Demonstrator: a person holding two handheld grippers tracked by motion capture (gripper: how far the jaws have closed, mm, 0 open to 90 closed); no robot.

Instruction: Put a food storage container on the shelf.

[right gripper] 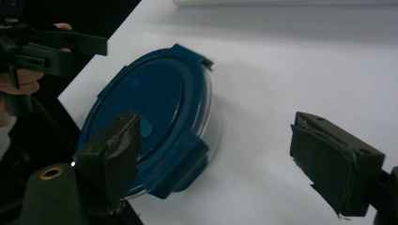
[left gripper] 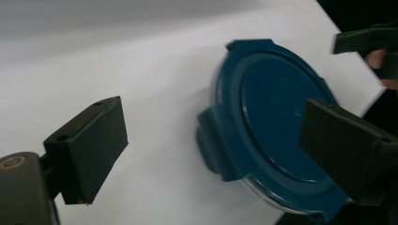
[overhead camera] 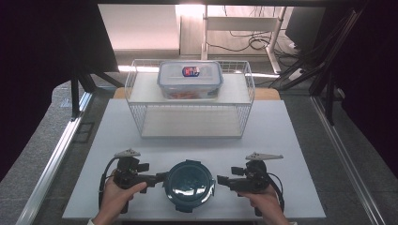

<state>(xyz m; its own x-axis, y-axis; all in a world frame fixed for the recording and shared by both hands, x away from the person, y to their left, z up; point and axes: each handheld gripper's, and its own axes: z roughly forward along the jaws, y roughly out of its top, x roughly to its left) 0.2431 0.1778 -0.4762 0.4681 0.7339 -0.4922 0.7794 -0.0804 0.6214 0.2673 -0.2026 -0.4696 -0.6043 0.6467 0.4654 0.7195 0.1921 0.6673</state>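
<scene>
A round glass container with a dark blue clip-on lid point(overhead camera: 189, 183) sits near the front edge of the white table point(overhead camera: 281, 140), between my two grippers. My left gripper point(overhead camera: 162, 177) points at its left side with the jaws wide apart. In the left gripper view, one jaw hangs over the lid point(left gripper: 272, 122) and the other over bare table, with no pad pressing. My right gripper point(overhead camera: 220, 179) faces the container's right side, open. In the right gripper view, the lid point(right gripper: 150, 103) lies past the left jaw, and bare table lies between the jaws.
A white wire shelf rack point(overhead camera: 141, 123) stands at the back middle of the table. A rectangular clear box with a blue-rimmed lid point(overhead camera: 189, 78) rests on its top tier. The container lies close to the table's front edge. Dark screens flank both sides.
</scene>
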